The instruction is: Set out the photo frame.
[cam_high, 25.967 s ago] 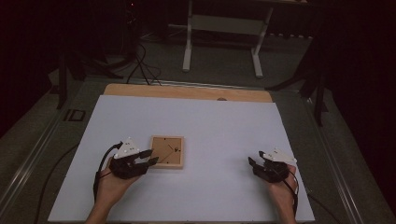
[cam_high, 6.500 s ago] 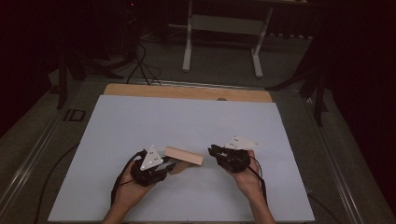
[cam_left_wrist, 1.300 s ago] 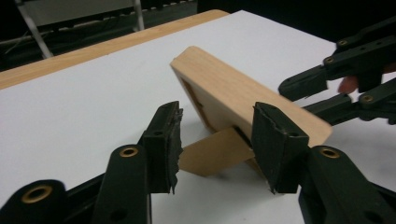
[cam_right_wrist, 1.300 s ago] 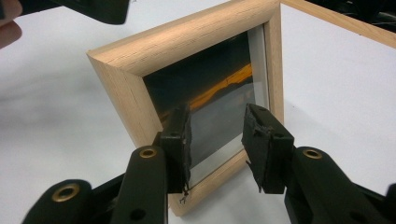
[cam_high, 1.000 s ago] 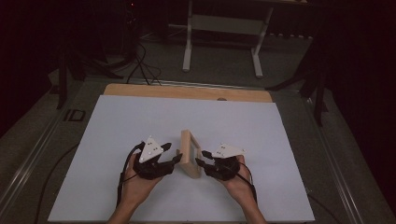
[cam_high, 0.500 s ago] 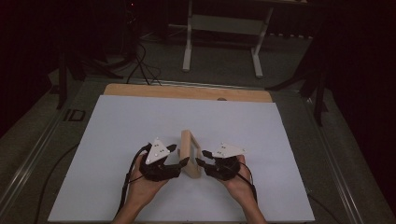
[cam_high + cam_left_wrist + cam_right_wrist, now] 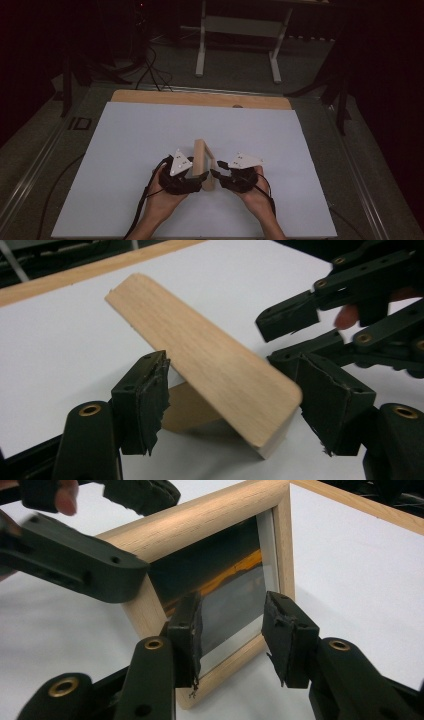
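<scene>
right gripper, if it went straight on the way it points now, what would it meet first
Most likely the picture frame. In the right gripper view the right gripper has open jaws aimed at the frame's glass front, near its lower edge, with nothing between. How small the gap is cannot be told.

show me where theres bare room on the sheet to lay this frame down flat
Free: the far stretch of the white sheet between the wooden frame and the wooden table edge, and both side margins. Crowded: the near middle, where the left gripper and right gripper flank the upright frame.

A dim lab: white-topped table [image 7: 150,130], floor cables [image 7: 150,65]
</scene>
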